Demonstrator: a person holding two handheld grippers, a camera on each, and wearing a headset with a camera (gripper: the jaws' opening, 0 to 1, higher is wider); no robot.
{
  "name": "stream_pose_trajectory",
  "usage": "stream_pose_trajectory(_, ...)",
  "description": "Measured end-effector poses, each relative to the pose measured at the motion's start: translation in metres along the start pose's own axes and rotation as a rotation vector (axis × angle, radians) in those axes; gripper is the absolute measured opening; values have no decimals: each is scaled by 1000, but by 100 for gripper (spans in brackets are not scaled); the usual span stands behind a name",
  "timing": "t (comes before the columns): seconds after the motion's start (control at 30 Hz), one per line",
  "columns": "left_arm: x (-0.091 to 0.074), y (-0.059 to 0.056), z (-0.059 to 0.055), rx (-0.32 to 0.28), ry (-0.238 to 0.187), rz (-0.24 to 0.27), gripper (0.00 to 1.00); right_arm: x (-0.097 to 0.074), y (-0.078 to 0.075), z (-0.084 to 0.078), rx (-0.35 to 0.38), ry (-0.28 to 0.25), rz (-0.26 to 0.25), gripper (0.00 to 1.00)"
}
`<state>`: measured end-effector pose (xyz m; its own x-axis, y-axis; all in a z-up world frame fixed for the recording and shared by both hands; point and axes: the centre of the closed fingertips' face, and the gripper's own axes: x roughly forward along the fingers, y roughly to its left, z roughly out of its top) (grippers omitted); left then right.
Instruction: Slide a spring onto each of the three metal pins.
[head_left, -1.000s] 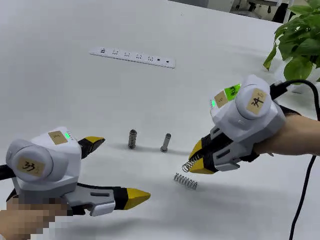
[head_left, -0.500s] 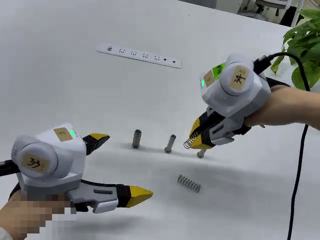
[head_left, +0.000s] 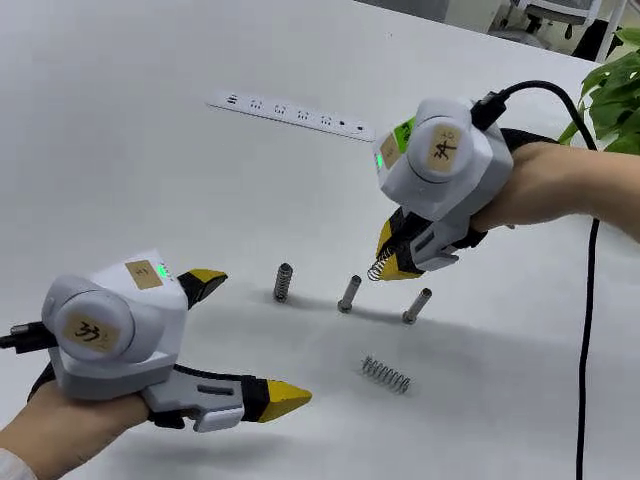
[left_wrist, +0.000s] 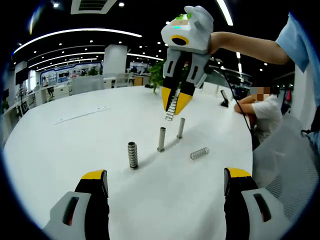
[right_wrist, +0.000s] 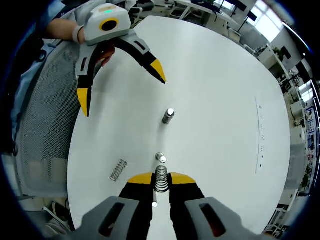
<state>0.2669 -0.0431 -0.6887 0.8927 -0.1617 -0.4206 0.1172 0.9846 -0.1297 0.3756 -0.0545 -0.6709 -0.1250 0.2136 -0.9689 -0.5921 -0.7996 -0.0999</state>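
While R gripper pinches a thin coiled spring over bare pins, L gripper gapes wide.

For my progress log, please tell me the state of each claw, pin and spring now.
left claw: open, empty.
right claw: shut on the held spring.
left pin: standing, carries fitted spring.
middle pin: standing, bare.
right pin: standing, bare.
loose spring: lying flat on table.
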Motion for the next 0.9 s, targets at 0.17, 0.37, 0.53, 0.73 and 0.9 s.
stream_pose_trajectory(0.17, 0, 2, 0, 5, 2, 6, 98, 3, -1, 4, -23, 18, 6, 12)
stream_pose_trajectory(0.37, 0, 1, 0, 13, 5, 3, 98, 7, 0, 8, -35, 26, 21, 12)
stream_pose_trajectory(0.53, 1, 2, 0, 15, 6, 0, 97, 10, -1, 10, -49, 37, 29, 12)
stream_pose_trajectory(0.73, 0, 2, 2, 7, -1, 4, 97, 15, 1, 9, -54, 50, 47, 12)
stream_pose_trajectory(0.9, 0, 2, 1, 8, 0, 2, 96, 18, 1, 10, -59, 54, 52, 13)
